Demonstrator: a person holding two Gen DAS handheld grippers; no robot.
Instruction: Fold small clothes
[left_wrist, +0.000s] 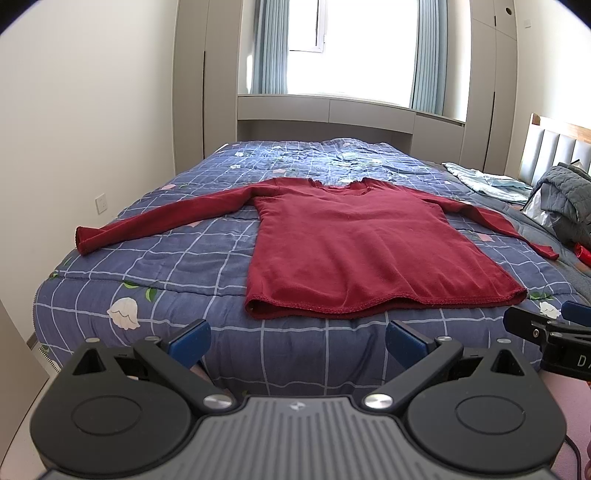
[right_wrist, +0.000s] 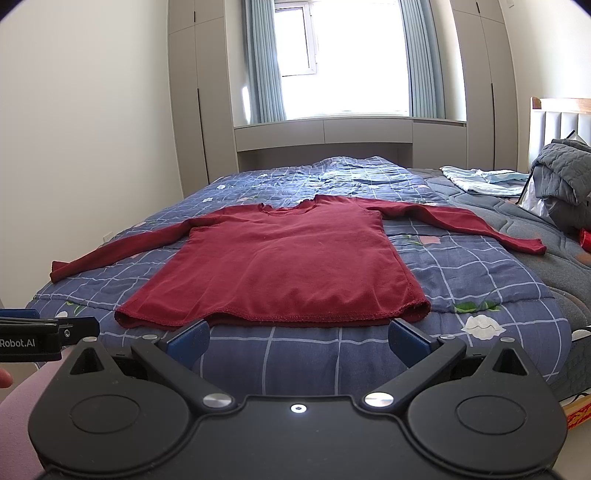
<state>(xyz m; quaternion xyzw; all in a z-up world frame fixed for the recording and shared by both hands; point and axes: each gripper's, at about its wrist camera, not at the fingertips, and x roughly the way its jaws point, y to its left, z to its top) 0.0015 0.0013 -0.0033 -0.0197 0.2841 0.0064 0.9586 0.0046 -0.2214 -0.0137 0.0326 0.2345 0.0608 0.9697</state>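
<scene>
Bright daylight comes from the window (left_wrist: 354, 33) at the top centre of both views, with blue-grey curtains (left_wrist: 269, 44) on each side and pale wardrobes beside them. Below it, a bed covered with a blue checked quilt (left_wrist: 177, 258) fills the middle of the frame.

On the quilt lies a dark red long-sleeved shirt (left_wrist: 354, 251), spread flat, with its neck toward the window and both sleeves stretched out to the left and right. Its hem lies close to the near edge of the bed, just above the fingertips in both views. At the right side of the frame a grey padded garment (right_wrist: 565, 177) and a light blue cloth (right_wrist: 480, 181) lie in a pile near the headboard (left_wrist: 561, 147). No container is visible.

At the bottom of the left wrist view, the left gripper (left_wrist: 297, 341) has its fingers wide apart and holds nothing. At the bottom of the right wrist view, the right gripper (right_wrist: 299, 341) is equally spread and empty. Both hang before the bed edge, apart from the shirt. Bare quilt remains to the left and right of the shirt body, under the sleeves.
</scene>
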